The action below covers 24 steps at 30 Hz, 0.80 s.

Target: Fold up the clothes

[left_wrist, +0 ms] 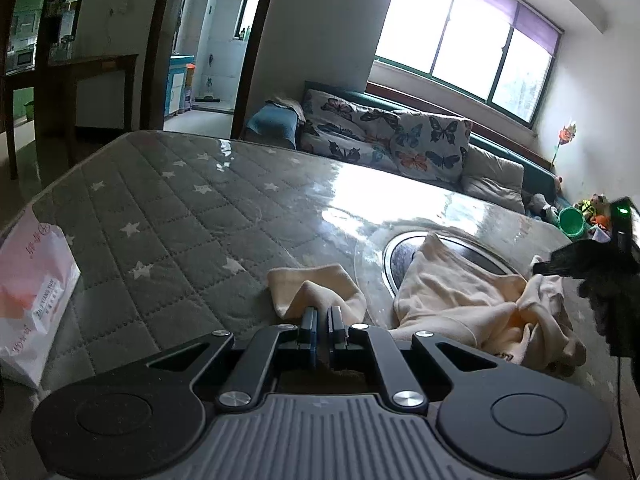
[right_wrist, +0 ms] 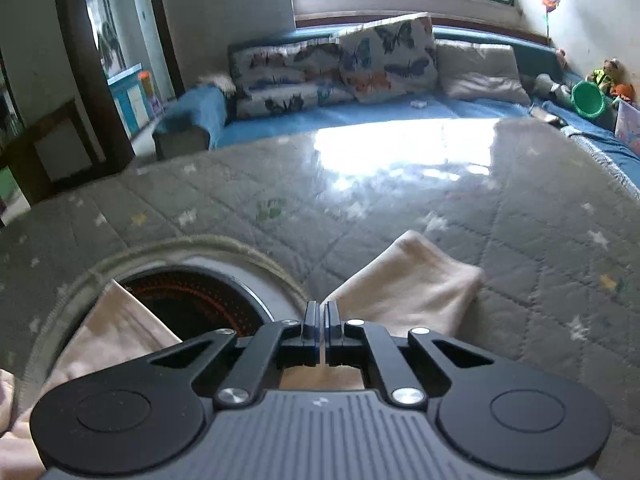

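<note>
Soft cream cloth garment (left_wrist: 460, 300); glossy plastic over quilted table cover (left_wrist: 180, 208).

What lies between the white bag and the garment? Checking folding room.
Bare quilted cover, seen in the left wrist view, separates the bag and garment.

The right gripper (right_wrist: 322, 312) pinches a cream cloth (right_wrist: 404, 292) on the grey starry cover (right_wrist: 520, 240) — just right of the round hole (right_wrist: 200, 300).

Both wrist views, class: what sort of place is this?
Probably a home living room: a sofa with butterfly-print cushions under a wide window, toys in the corner.
</note>
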Each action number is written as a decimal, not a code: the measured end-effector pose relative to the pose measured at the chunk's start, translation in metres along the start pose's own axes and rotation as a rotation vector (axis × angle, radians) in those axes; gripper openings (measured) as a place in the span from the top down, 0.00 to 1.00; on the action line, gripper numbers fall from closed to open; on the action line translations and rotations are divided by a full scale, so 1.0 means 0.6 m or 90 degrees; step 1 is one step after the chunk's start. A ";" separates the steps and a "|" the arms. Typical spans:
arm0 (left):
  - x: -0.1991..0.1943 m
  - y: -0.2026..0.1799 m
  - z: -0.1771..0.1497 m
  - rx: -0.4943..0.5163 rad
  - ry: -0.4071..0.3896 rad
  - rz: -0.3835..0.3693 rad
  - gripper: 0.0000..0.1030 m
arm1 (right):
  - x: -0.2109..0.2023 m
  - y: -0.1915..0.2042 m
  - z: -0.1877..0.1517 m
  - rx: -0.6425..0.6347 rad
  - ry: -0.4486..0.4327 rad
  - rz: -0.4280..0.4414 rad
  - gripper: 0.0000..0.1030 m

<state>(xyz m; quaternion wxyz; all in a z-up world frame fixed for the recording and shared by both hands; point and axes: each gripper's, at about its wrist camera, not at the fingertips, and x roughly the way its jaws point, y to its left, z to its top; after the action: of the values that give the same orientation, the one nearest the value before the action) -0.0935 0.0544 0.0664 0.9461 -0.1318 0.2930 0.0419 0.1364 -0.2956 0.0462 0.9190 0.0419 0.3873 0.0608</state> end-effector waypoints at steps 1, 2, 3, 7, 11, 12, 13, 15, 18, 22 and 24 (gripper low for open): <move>-0.001 0.001 0.002 0.001 -0.002 0.000 0.94 | -0.015 -0.006 0.001 -0.001 -0.013 0.002 0.99; -0.001 0.001 0.004 0.002 -0.003 0.002 0.94 | -0.029 -0.012 0.001 -0.002 -0.025 0.004 0.99; -0.002 0.001 0.005 0.004 -0.005 0.004 0.94 | -0.046 -0.020 0.002 -0.001 -0.040 0.007 0.99; -0.011 0.004 0.009 0.005 -0.015 0.008 0.94 | -0.122 -0.051 0.000 -0.010 -0.103 0.011 0.99; -0.023 0.010 0.013 0.004 -0.022 0.013 0.94 | -0.219 -0.084 -0.020 -0.030 -0.176 0.008 0.99; -0.028 0.012 0.015 0.003 -0.024 0.012 0.94 | -0.244 -0.093 -0.027 -0.034 -0.193 0.008 0.99; -0.033 0.013 0.016 0.002 -0.026 0.011 0.94 | -0.265 -0.102 -0.036 -0.036 -0.205 0.004 0.99; -0.045 0.018 0.020 -0.005 -0.026 0.002 0.94 | -0.308 -0.119 -0.055 -0.040 -0.230 -0.002 0.99; -0.060 0.021 0.025 -0.005 -0.026 -0.005 0.94 | -0.361 -0.144 -0.090 -0.032 -0.251 -0.021 0.99; -0.069 0.024 0.031 0.003 -0.017 0.000 0.94 | -0.387 -0.187 -0.139 0.005 -0.234 -0.080 0.99; -0.065 0.028 0.028 0.007 -0.001 0.004 0.94 | -0.377 -0.203 -0.155 0.015 -0.205 -0.101 0.99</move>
<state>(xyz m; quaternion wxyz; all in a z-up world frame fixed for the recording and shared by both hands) -0.1189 0.0754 0.0980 0.9469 -0.1258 0.2927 0.0431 -0.0775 -0.4459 0.1259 0.9705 0.0313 0.2379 -0.0236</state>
